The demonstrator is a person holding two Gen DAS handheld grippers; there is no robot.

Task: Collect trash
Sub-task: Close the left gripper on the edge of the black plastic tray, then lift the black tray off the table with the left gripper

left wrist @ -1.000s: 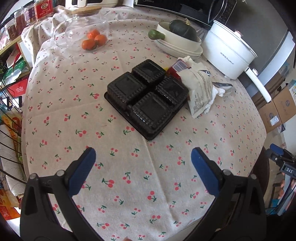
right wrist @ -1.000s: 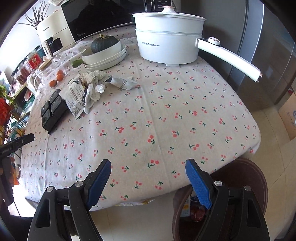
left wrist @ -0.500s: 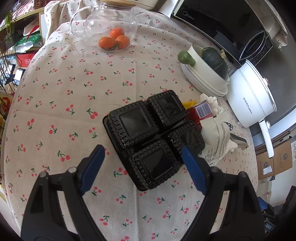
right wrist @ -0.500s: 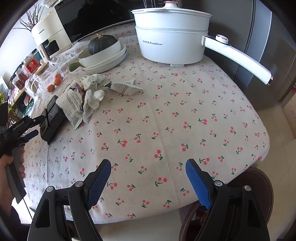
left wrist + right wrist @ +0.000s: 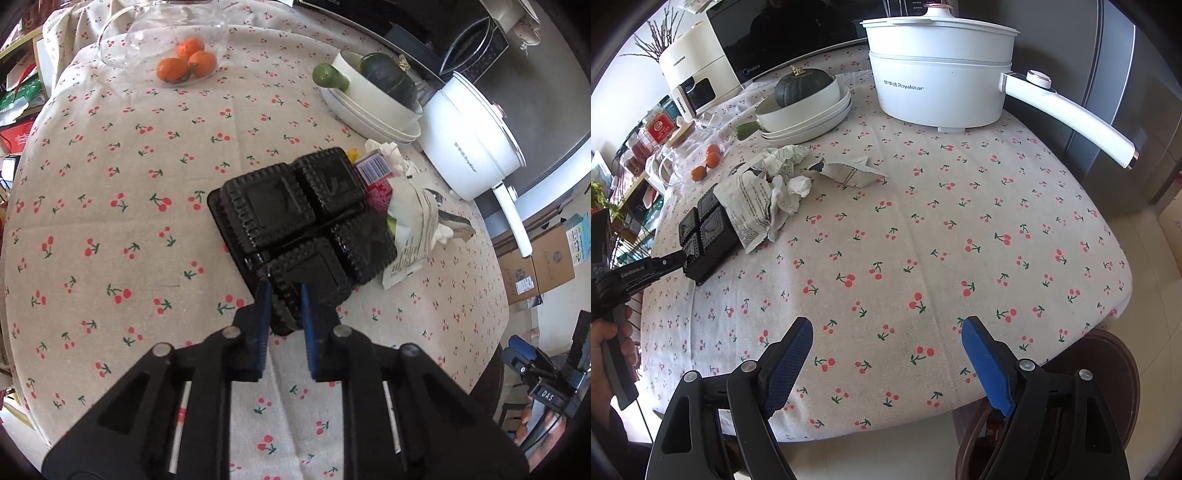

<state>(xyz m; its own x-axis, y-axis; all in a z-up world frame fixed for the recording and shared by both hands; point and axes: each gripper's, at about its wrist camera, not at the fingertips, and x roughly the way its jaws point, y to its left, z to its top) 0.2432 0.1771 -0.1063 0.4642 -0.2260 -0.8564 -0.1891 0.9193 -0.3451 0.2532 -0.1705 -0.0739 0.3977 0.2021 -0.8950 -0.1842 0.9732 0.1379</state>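
the left gripper [image 5: 283,295] has its blue fingers [image 5: 263,314] clenched on the near corner of the black four-cell plastic tray [image 5: 295,221], which lies on the cherry-print worktop [image 5: 110,221] beside crumpled paper wrappers [image 5: 764,199]. the right gripper [image 5: 886,350] hangs spread wide, grasping nothing.

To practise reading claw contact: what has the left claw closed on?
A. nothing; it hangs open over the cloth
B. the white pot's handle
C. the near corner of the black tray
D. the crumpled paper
C: in the left wrist view the left claw has its blue fingers pinched on the near corner of the black tray, while the right claw is open over the cloth.
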